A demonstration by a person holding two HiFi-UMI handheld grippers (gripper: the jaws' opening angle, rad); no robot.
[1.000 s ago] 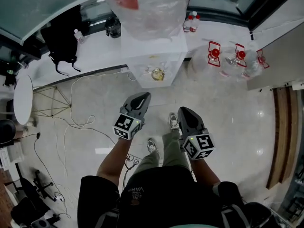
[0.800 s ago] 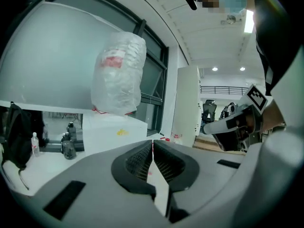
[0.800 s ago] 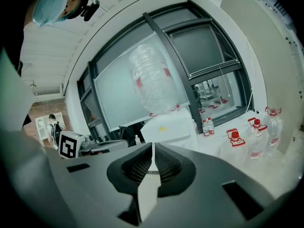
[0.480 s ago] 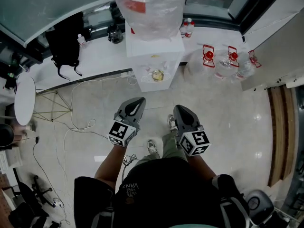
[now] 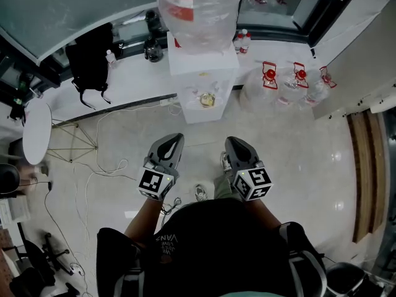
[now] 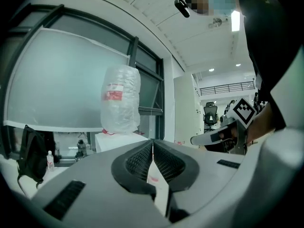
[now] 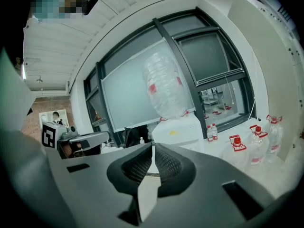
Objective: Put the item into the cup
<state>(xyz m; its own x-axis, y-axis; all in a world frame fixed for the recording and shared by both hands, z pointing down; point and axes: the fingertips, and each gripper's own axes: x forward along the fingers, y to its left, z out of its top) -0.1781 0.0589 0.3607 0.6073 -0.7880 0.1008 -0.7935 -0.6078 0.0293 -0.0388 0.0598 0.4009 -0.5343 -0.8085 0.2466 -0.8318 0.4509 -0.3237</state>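
Both grippers are held in front of the person's body, above a glossy floor. My left gripper [image 5: 175, 138] [image 6: 152, 141] is shut, its ribbed pads meeting with nothing between them. My right gripper [image 5: 232, 142] [image 7: 152, 149] is shut and empty too. Ahead stands a white water dispenser [image 5: 203, 67] with a plastic-wrapped bottle [image 5: 198, 5] on top. A small yellowish object [image 5: 207, 99] sits in the dispenser's recess; I cannot tell what it is. Both grippers are well short of the dispenser. No loose item shows near either gripper.
Clear water jugs with red handles [image 5: 291, 82] stand on the floor right of the dispenser. Two small bottles [image 5: 242, 41] sit on a ledge behind. A black backpack [image 5: 90, 60], a round white table [image 5: 36, 132] and loose cables [image 5: 105, 166] lie to the left.
The head view has shifted a little, with the dispenser now slightly right and higher in it. Both grippers have drawn slightly nearer to the body and stay shut.
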